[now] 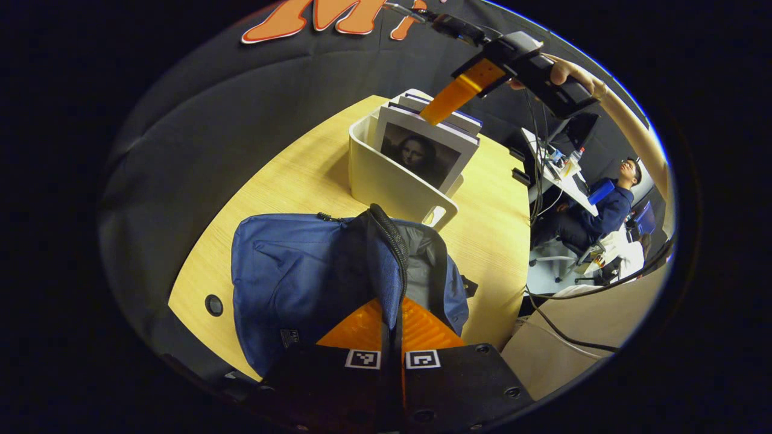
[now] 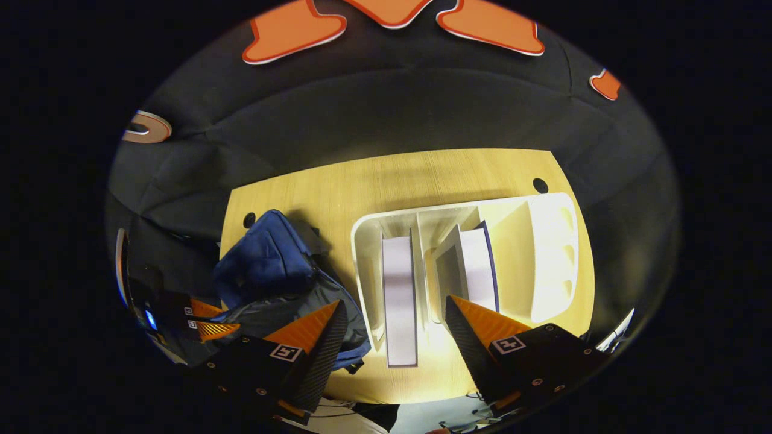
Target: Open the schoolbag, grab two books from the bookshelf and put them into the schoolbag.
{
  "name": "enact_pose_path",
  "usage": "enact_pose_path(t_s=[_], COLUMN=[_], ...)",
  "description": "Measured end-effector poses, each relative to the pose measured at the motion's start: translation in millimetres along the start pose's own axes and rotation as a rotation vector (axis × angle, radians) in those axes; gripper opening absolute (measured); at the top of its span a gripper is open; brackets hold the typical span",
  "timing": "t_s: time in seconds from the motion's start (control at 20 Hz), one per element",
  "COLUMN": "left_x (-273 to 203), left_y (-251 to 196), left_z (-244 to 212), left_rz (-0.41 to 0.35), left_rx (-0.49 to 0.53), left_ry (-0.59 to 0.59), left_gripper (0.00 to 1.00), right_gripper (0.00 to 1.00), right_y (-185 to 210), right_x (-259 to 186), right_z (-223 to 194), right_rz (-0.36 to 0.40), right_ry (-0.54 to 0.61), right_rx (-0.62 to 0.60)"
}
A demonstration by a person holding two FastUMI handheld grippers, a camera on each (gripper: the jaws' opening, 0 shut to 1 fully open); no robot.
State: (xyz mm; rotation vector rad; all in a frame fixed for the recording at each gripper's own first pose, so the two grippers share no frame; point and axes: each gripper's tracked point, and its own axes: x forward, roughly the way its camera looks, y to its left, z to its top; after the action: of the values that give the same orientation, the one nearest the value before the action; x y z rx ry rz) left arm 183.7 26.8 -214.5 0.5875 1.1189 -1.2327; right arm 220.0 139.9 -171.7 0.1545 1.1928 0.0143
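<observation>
One blue schoolbag [image 1: 301,271] lies on the worktop [image 1: 289,175]; the left gripper [image 1: 392,328] is clamped on its zipper edge. Ahead of it, the right gripper [image 2: 392,322], fingers apart, hovers over one white bookshelf [image 2: 543,241] holding two books [image 2: 399,295].

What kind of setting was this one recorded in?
Likely a recording booth within an office: a wooden table against black cloth, with a person seated at a cluttered desk beyond it.
</observation>
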Motion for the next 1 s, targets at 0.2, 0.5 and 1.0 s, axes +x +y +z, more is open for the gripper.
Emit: enact_pose_path(t_s=[0.2, 0.5, 1.0], left_x=[-4, -7, -11], left_y=[5, 3, 1], left_z=[1, 3, 5], left_rz=[0.004, -0.001, 0.021], left_rx=[-0.018, -0.019, -0.032], left_ry=[-0.017, -0.02, -0.01], left_gripper=[0.01, 0.01, 0.01], right_gripper=[0.98, 0.55, 0.3], right_y=[-1, 0, -5], right_x=[25, 41, 8], right_z=[-4, -20, -13], right_rz=[-0.031, -0.056, -0.046], right_ry=[0.06, 0.152, 0.062], right_rx=[-0.032, -0.089, -0.052])
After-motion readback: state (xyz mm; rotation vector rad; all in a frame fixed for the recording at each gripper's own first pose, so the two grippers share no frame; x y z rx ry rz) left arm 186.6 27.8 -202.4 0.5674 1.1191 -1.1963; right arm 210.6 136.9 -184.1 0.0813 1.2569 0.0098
